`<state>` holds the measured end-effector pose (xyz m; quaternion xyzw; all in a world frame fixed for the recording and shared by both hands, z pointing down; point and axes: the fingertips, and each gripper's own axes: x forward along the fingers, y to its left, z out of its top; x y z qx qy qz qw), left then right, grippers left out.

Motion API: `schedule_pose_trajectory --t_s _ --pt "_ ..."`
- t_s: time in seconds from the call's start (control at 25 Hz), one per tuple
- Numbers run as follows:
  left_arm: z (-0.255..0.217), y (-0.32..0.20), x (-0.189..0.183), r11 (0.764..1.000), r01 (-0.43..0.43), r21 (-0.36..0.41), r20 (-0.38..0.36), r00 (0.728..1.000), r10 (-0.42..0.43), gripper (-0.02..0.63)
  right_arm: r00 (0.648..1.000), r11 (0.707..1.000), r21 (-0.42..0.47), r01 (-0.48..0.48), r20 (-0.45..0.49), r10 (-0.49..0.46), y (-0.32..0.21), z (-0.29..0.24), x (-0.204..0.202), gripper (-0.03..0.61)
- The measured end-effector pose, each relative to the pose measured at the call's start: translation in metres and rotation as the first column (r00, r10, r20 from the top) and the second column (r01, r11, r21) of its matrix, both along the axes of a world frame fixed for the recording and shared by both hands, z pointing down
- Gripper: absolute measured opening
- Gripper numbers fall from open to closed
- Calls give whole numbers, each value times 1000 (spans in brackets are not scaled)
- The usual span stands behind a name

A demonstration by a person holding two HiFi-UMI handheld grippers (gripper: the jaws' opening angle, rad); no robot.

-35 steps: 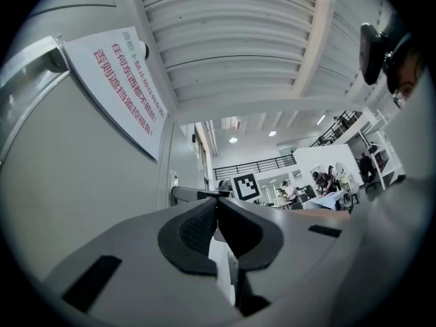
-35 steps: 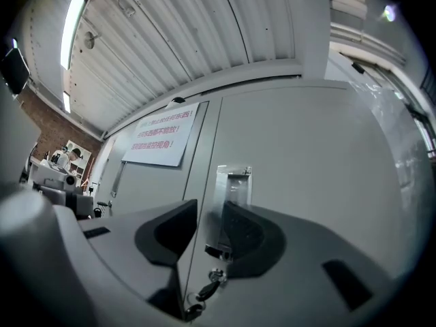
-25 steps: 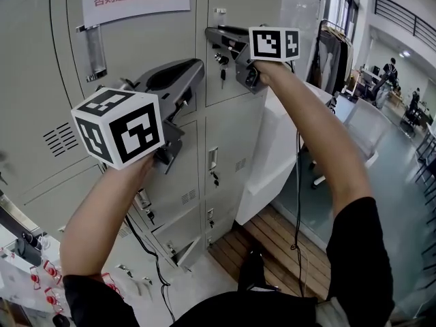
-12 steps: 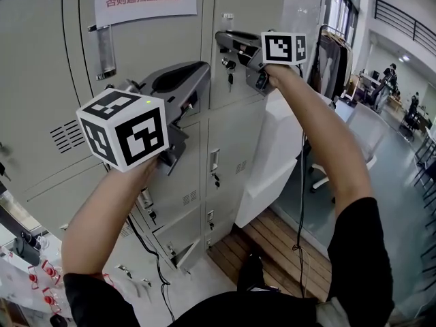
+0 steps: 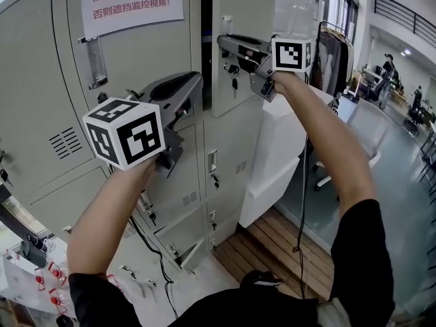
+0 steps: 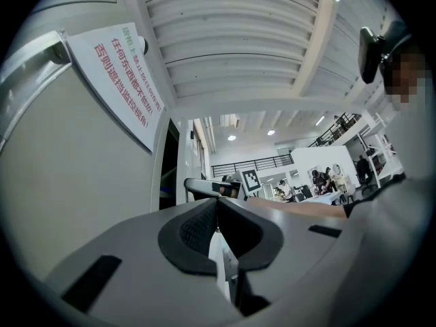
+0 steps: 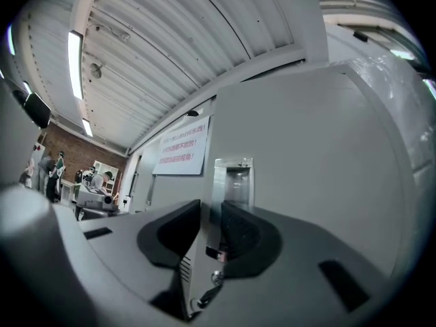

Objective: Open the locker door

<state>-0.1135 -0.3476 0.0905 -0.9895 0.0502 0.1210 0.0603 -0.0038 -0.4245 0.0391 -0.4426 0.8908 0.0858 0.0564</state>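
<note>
notice [image 5: 129, 2] above left tool [image 5: 196, 80] | right tool [image 5: 222, 41] on locker door [image 5: 248, 5] edge | key [image 5: 234, 84] below it

Only legible print is on the white paper notice [image 5: 129, 4] stuck to the wide grey door [image 5: 150, 53], just left of the ajar locker door [image 5: 238, 60]. It has two red lines: 任何东西都不能放! and 否则遮挡监控视角!. The line above them is cut by the frame edge in the head view. The left gripper view shows the same notice [image 6: 126, 80] with that top line green, too skewed to read. In the right gripper view it [image 7: 182, 147] is too small. The left marker cube [image 5: 126, 131] and right marker cube [image 5: 293, 53] carry black-white square codes, no letters or digits.
</note>
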Motion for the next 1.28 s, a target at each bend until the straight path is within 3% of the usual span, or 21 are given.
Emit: schedule_pose_trajectory --t_s 0.4,0.68,0.96,1.28 --pt "-6 -11 26 994 105 25 7 994 -105 17 971 971 49 236 -40 -234 44 -3 7 101" --pt "-15 -21 53 979 202 -25 -15 979 -202 17 930 931 0 365 -35 -365 65 -2 20 95" --pt "-25 -16 85 955 290 -64 8 957 -290 17 897 899 -22 438 -54 -439 83 -1 41 92" --pt "-47 11 119 914 402 -53 -5 915 -403 17 809 811 -28 584 -61 -585 117 -2 73 89"
